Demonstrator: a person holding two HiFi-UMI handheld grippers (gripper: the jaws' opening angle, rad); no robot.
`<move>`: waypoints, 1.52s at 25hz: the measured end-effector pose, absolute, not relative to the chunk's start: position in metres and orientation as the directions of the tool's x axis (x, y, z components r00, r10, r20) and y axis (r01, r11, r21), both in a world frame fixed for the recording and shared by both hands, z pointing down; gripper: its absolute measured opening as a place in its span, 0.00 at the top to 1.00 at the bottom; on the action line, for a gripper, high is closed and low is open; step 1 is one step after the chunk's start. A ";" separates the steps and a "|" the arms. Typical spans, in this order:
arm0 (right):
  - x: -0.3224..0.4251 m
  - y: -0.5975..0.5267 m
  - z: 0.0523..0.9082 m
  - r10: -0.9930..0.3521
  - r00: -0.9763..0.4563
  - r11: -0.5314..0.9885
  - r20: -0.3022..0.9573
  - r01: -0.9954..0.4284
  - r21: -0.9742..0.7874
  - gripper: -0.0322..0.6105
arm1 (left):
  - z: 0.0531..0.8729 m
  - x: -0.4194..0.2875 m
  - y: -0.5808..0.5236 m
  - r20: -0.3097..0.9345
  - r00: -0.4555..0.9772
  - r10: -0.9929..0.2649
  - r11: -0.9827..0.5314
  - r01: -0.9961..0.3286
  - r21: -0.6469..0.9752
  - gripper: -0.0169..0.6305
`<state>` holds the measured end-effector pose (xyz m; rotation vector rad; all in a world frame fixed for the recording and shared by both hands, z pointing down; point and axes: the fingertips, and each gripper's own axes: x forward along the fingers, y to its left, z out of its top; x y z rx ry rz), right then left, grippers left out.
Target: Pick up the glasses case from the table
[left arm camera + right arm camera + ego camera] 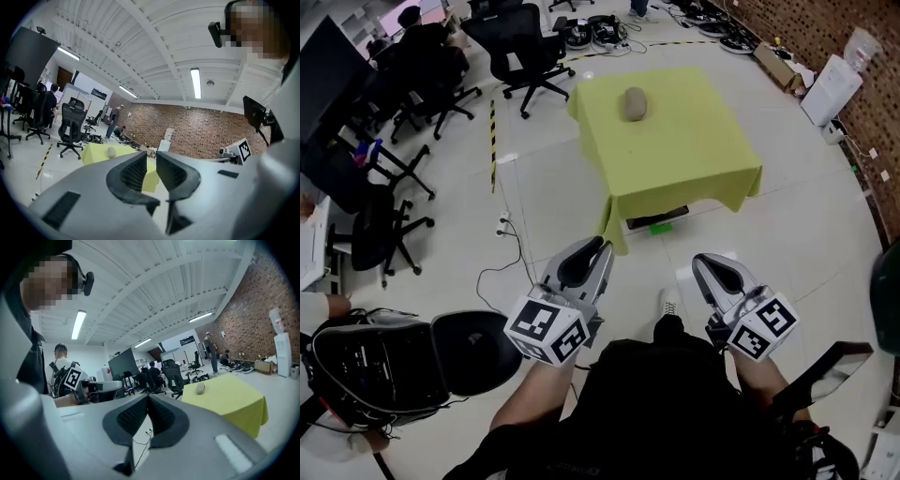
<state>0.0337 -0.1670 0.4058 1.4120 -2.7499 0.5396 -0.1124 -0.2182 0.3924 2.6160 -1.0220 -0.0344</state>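
The glasses case (635,103), a grey-brown oval, lies on the far part of a table under a yellow-green cloth (675,150). Both grippers are held out low in front of the person, well short of the table and apart from the case. My left gripper (601,247) has its jaws drawn together with nothing between them. My right gripper (703,262) is shut too, its tips touching. The left gripper view shows the case (111,152) small on the table (93,153) beyond the jaws (151,157). In the right gripper view the case (200,388) sits right of the jaws (148,398).
Black office chairs (520,47) stand behind and to the left of the table. An open black backpack (384,361) lies on the floor at lower left, with a cable (502,267) trailing nearby. A brick wall and a white water dispenser (830,89) line the right side.
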 end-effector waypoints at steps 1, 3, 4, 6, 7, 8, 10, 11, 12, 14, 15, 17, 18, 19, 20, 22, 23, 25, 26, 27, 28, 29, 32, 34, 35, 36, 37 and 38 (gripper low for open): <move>0.034 -0.172 0.405 -0.783 -0.604 0.546 0.149 -0.782 -0.300 0.95 | 0.391 -0.113 -0.222 0.098 0.734 -0.672 -0.681 -0.664 0.307 0.87; 0.038 -0.182 0.404 -0.778 -0.613 0.555 0.138 -0.774 -0.304 0.95 | 0.389 -0.112 -0.232 0.100 0.718 -0.688 -0.667 -0.681 0.301 0.87; 0.043 -0.188 0.404 -0.778 -0.613 0.555 0.137 -0.772 -0.309 0.95 | 0.388 -0.109 -0.236 0.100 0.714 -0.693 -0.663 -0.686 0.300 0.87; 0.052 -0.199 0.405 -0.779 -0.612 0.551 0.135 -0.772 -0.318 0.95 | 0.386 -0.105 -0.246 0.096 0.711 -0.696 -0.658 -0.686 0.311 0.87; 0.057 -0.204 0.404 -0.780 -0.611 0.550 0.133 -0.772 -0.320 0.95 | 0.385 -0.103 -0.252 0.093 0.709 -0.699 -0.652 -0.685 0.325 0.87; 0.062 -0.210 0.404 -0.781 -0.611 0.549 0.131 -0.771 -0.322 0.95 | 0.384 -0.102 -0.257 0.091 0.705 -0.703 -0.645 -0.686 0.337 0.87; 0.070 -0.221 0.404 -0.780 -0.613 0.551 0.126 -0.768 -0.327 0.95 | 0.384 -0.099 -0.268 0.096 0.692 -0.715 -0.630 -0.698 0.339 0.87; 0.073 -0.226 0.405 -0.778 -0.616 0.553 0.123 -0.765 -0.329 0.95 | 0.384 -0.097 -0.273 0.099 0.687 -0.720 -0.626 -0.705 0.334 0.87; 0.077 -0.231 0.404 -0.776 -0.619 0.556 0.120 -0.762 -0.332 0.95 | 0.383 -0.095 -0.278 0.100 0.682 -0.724 -0.623 -0.710 0.328 0.87; 0.086 -0.242 0.404 -0.771 -0.626 0.563 0.112 -0.754 -0.338 0.95 | 0.379 -0.089 -0.290 0.098 0.670 -0.736 -0.615 -0.723 0.315 0.87; 0.090 -0.248 0.404 -0.768 -0.631 0.566 0.109 -0.750 -0.342 0.95 | 0.377 -0.086 -0.296 0.097 0.661 -0.744 -0.609 -0.731 0.309 0.87; 0.100 -0.259 0.405 -0.762 -0.639 0.573 0.104 -0.741 -0.349 0.95 | 0.372 -0.080 -0.307 0.096 0.644 -0.759 -0.595 -0.746 0.298 0.87; 0.105 -0.264 0.405 -0.759 -0.644 0.577 0.102 -0.736 -0.353 0.95 | 0.370 -0.077 -0.312 0.097 0.638 -0.764 -0.592 -0.752 0.290 0.87; 0.109 -0.271 0.405 -0.754 -0.649 0.581 0.101 -0.731 -0.357 0.95 | 0.368 -0.073 -0.316 0.098 0.633 -0.768 -0.589 -0.758 0.280 0.87; 0.113 -0.277 0.405 -0.749 -0.655 0.586 0.099 -0.725 -0.361 0.95 | 0.366 -0.069 -0.320 0.100 0.627 -0.772 -0.586 -0.764 0.271 0.87; 0.120 -0.292 0.404 -0.737 -0.669 0.598 0.097 -0.712 -0.368 0.95 | 0.363 -0.060 -0.329 0.107 0.616 -0.780 -0.575 -0.774 0.264 0.87; 0.123 -0.299 0.404 -0.730 -0.676 0.604 0.096 -0.705 -0.371 0.95 | 0.364 -0.055 -0.334 0.111 0.612 -0.783 -0.571 -0.778 0.264 0.87; 0.128 -0.311 0.405 -0.715 -0.692 0.618 0.097 -0.692 -0.374 0.95 | 0.366 -0.046 -0.341 0.119 0.606 -0.786 -0.564 -0.783 0.262 0.87; 0.132 -0.316 0.406 -0.708 -0.699 0.625 0.097 -0.685 -0.375 0.95 | 0.367 -0.041 -0.345 0.123 0.600 -0.790 -0.557 -0.788 0.263 0.87; 0.136 -0.321 0.406 -0.702 -0.706 0.631 0.096 -0.679 -0.376 0.95 | 0.367 -0.037 -0.348 0.127 0.592 -0.796 -0.549 -0.794 0.263 0.87; 0.140 -0.326 0.406 -0.696 -0.712 0.637 0.095 -0.672 -0.377 0.95 | 0.367 -0.033 -0.352 0.129 0.584 -0.802 -0.540 -0.800 0.261 0.87; 0.145 -0.331 0.406 -0.690 -0.718 0.643 0.093 -0.666 -0.377 0.95 | 0.366 -0.029 -0.356 0.130 0.575 -0.807 -0.533 -0.806 0.257 0.87; 0.159 -0.344 0.401 -0.676 -0.732 0.660 0.084 -0.652 -0.373 0.95 | 0.359 -0.020 -0.367 0.127 0.551 -0.825 -0.513 -0.824 0.242 0.87; 0.167 -0.352 0.398 -0.669 -0.739 0.669 0.077 -0.644 -0.371 0.95 | 0.355 -0.014 -0.374 0.125 0.539 -0.833 -0.504 -0.832 0.231 0.87; 0.171 -0.356 0.399 -0.667 -0.742 0.672 0.075 -0.641 -0.371 0.95 | 0.355 -0.010 -0.376 0.126 0.536 -0.835 -0.502 -0.834 0.227 0.87; 0.174 -0.358 0.400 -0.665 -0.744 0.673 0.073 -0.638 -0.374 0.95 | 0.357 -0.005 -0.377 0.128 0.536 -0.834 -0.502 -0.835 0.225 0.87; 0.178 -0.360 0.403 -0.663 -0.746 0.674 0.071 -0.635 -0.377 0.95 | 0.359 -0.001 -0.378 0.133 0.537 -0.833 -0.503 -0.835 0.223 0.87; 0.180 -0.360 0.405 -0.660 -0.748 0.675 0.070 -0.632 -0.382 0.95 | 0.361 0.003 -0.378 0.139 0.537 -0.832 -0.503 -0.836 0.222 0.87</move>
